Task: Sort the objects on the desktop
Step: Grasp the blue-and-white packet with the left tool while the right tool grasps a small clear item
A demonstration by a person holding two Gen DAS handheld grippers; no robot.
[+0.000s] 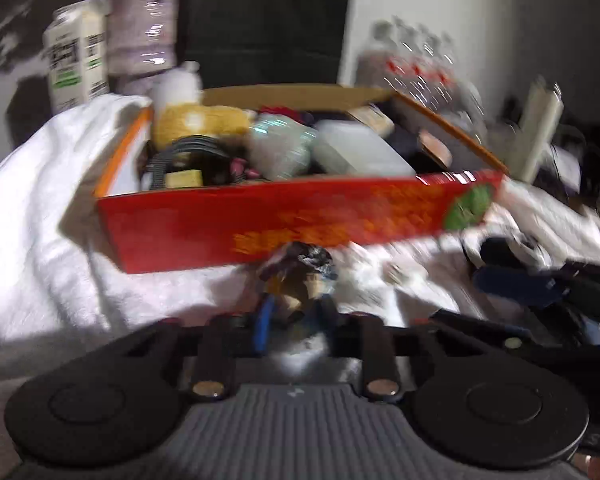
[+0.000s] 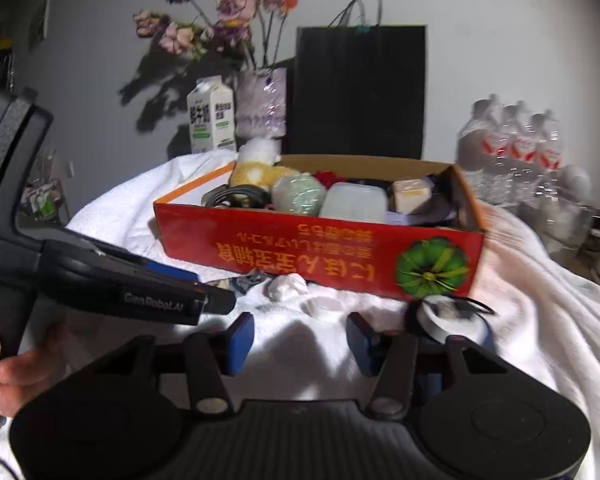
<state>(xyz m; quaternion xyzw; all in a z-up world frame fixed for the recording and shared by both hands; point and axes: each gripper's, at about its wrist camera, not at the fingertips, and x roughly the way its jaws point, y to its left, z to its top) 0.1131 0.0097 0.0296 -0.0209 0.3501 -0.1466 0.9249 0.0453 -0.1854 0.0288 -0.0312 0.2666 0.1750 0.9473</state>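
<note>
1. The wrapper [image 1: 300, 268], a crumpled dark foil scrap, lies on the cloth [image 2: 540, 280] just in front of the box's [image 2: 320, 248] red front wall. It looks nearly weightless, soft and crinkly. It should crush rather than resist, and slick foil could slide out of a light pinch.
2. Best taken across its bunched middle, where the folds give the pads some bulk. A loose corner would likely tear or slip.
3. The left tongs [image 1: 296, 312] stand narrow around the wrapper's near end, and the pads seem to press on it, though the blur leaves this unsure.
4. The right tongs [image 2: 300, 338] stand about half wide, with only bare cloth between the blue pads.
5. A tissue wad [image 2: 288, 286] lies on the cloth just beside the wrapper, also near the box front. It is equally light and soft.
6. A white round thing with a black cord [image 2: 448, 320] lies just beside the right tongs' outer finger. It looks stiff, and the cord may trail.
7. The box is already crowded, so a drop-in would suit better than a push.
</note>
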